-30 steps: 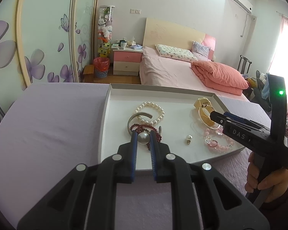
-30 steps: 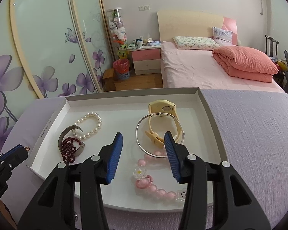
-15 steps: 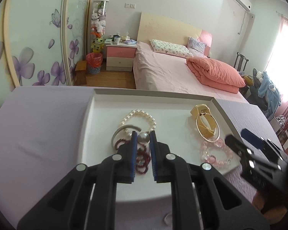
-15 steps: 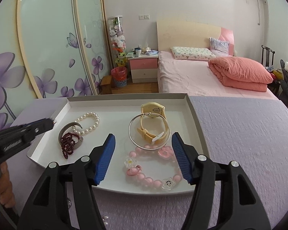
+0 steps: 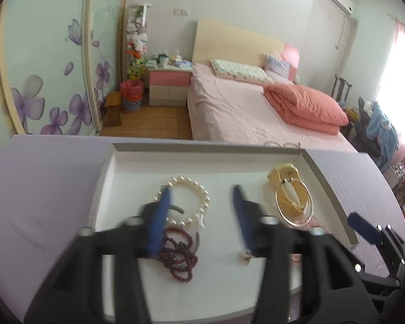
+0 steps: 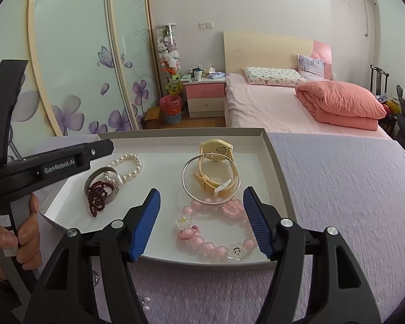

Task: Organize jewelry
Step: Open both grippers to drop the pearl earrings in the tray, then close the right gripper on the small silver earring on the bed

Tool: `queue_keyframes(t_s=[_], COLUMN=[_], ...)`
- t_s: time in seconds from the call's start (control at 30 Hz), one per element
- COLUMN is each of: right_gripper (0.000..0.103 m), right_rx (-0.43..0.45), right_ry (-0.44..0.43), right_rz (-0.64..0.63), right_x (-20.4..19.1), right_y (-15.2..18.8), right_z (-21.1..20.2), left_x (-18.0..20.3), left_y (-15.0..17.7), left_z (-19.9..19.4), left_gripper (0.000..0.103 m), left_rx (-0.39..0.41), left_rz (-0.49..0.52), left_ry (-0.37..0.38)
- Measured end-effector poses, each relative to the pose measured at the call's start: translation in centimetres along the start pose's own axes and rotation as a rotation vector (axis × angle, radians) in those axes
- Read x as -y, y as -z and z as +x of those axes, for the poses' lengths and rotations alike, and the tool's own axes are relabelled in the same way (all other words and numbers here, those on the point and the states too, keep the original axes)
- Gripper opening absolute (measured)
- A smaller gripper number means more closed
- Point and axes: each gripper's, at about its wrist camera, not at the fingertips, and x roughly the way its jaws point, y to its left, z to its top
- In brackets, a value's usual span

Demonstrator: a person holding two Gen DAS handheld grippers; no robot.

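A white tray (image 5: 116, 159) (image 6: 270, 148) on a lilac table holds jewelry. In the left wrist view my left gripper (image 5: 201, 210) is open and blurred above a pearl bracelet (image 5: 194, 189) and a dark red bead bracelet (image 5: 179, 257); a small pearl earring (image 5: 246, 256) lies by its right finger. A yellow watch (image 6: 216, 151), a silver bangle (image 6: 210, 183) and a pink bead bracelet (image 6: 213, 243) lie in the right half. My right gripper (image 6: 202, 216) is open and empty over the pink bracelet.
A grey cuff (image 6: 102, 186) lies under the red beads. Small earrings (image 6: 144, 302) lie on the table in front of the tray. A bed (image 6: 297, 108) and a wardrobe stand beyond the table edge.
My left gripper held a pearl earring between shut fingers; it has opened and the earring now lies in the tray. My right gripper has drawn back a little and stayed open.
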Motion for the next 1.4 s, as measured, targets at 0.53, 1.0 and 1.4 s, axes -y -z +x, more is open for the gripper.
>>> queue_keyframes(t_s=[0.53, 1.0, 1.4], right_gripper=[0.065, 0.065, 0.044], right_rx=[-0.050, -0.231, -0.261], right_ry=[-0.074, -0.155, -0.073], right_rz=[-0.022, -0.132, -0.152], right_x=[-1.0, -4.2, -5.2], right_y=[3.2, 8.3, 8.0], right_z=[-3.4, -4.0, -2.6], left_x=[-3.3, -6.1, -6.8], left_y=[2.6, 9.4, 11.3], left_z=[-7.9, -13.9, -14.5], left_gripper=[0.068, 0.083, 0.083], left_rx=[0.065, 0.063, 0.043], left_rz=[0.001, 0.020, 0.010], left_ry=[-0.011, -0.031, -0.012])
